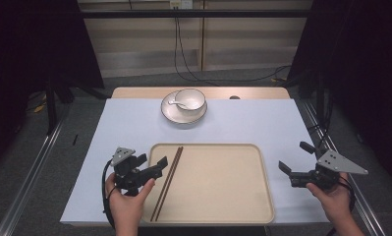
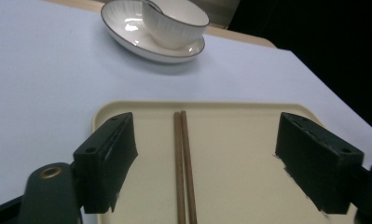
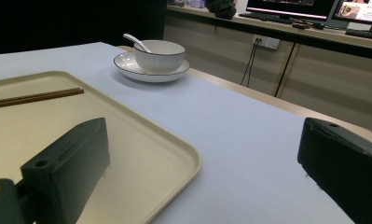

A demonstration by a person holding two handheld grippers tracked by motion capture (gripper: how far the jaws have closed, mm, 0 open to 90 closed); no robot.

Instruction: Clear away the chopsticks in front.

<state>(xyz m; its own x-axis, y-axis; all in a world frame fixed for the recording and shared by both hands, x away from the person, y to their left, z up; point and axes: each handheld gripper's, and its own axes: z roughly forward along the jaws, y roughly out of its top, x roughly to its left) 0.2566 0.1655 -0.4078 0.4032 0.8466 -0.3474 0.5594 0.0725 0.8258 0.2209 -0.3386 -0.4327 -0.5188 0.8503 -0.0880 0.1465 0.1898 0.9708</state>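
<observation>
Both claws stand with jaws apart and nothing between the pads. Left gripper [image 1: 154, 168], held in the person's left hand [image 1: 127, 204] at about eight o'clock on the table [image 1: 262, 123], hangs over the left edge of the tray [image 1: 218, 216]; in the left gripper view [image 2: 206, 158] its two black jaws flank the chopsticks [image 1: 167, 183] without touching them, the sticks lying flat on the tray below. Right gripper [image 1: 294, 160], in the right hand [image 1: 333, 194] at about four o'clock, sits just off the tray's right rim with its jaws wide over the pale tablecloth.

On the tray lies a single pair of dark brown chopsticks, side by side, running along its left side from about eleven o'clock down toward seven. At twelve o'clock on the table, well apart from the tray, a white plate [image 1: 171, 114] with a dark rim carries a ribbed white bowl [image 1: 190, 100], and a white spoon [image 1: 176, 103] rests in the bowl with its handle leaning out over the rim.

What the bowl contains beyond the spoon cannot be made out. In the left gripper view the near ends of the chopsticks [image 2: 183, 163] are cut off at the bottom edge, and in the right gripper view [image 3: 202, 163] their far part runs out of the left edge.
</observation>
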